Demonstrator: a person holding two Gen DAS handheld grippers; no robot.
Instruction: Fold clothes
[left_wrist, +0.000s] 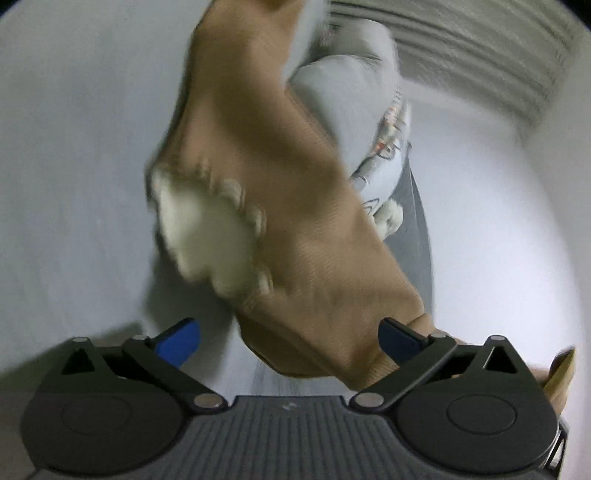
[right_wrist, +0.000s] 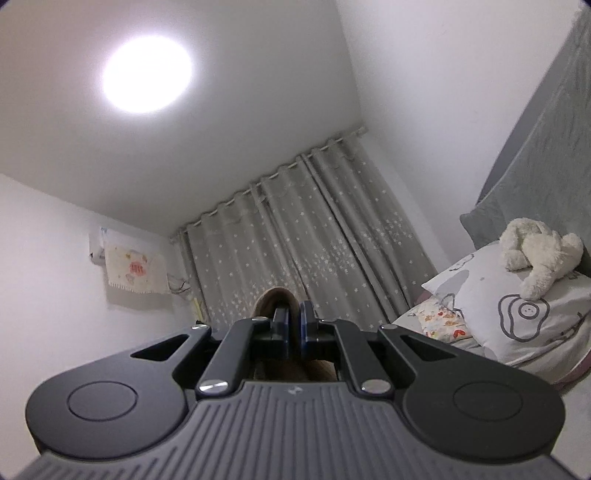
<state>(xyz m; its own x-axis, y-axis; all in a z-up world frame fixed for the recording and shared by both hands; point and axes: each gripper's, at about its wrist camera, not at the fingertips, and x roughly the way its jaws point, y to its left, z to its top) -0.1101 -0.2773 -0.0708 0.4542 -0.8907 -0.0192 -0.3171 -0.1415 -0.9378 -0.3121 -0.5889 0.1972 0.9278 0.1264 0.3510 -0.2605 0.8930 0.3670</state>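
Right tongs (right_wrist: 292, 319) clamp tan garment (left_wrist: 280, 206) aloft, left tongs (left_wrist: 288, 341) wide beneath it; next: grab its lower-frame edge.

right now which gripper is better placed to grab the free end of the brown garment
Left. The left gripper is open with the brown garment hanging between its fingers; the right gripper is already shut on it.

Black tool (left_wrist: 289, 341), blue fingertips (left_wrist: 177, 341).
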